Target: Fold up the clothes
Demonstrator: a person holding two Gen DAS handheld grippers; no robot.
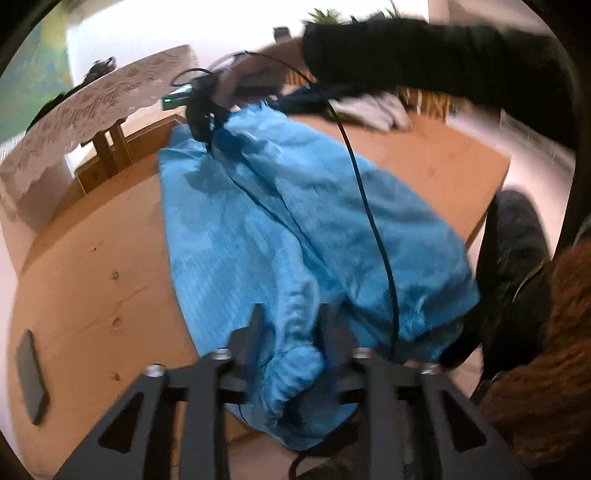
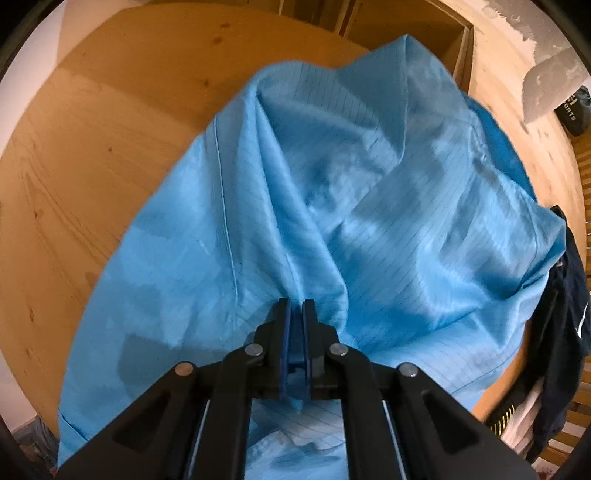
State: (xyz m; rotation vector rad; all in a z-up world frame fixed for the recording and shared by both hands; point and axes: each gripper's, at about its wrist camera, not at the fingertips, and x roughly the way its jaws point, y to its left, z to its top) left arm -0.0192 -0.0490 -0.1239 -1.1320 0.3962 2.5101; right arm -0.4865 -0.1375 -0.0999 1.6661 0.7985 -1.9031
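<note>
A light blue striped garment [image 1: 295, 206] lies crumpled along the wooden table [image 1: 92, 277]. In the left wrist view my left gripper [image 1: 291, 321] sits at the near end, jaws apart, with the gathered elastic cuff [image 1: 295, 350] loose between its fingers. At the far end a hand in a black sleeve [image 1: 424, 55] holds my right gripper [image 1: 205, 125] on the garment's far corner. In the right wrist view the right gripper [image 2: 293, 306] points down, shut on a pinched ridge of the blue garment [image 2: 369, 184], and folds radiate from the pinch across the table [image 2: 92, 147].
A black cable [image 1: 369, 206] hangs across the garment. A flat dark object [image 1: 31, 376] lies on the table's left. Dark navy clothes [image 2: 561, 332] sit beside the garment, with pale clothes [image 1: 373, 107] at the far edge. A lace-covered table [image 1: 74, 122] and wooden shelves [image 2: 406, 33] stand beyond.
</note>
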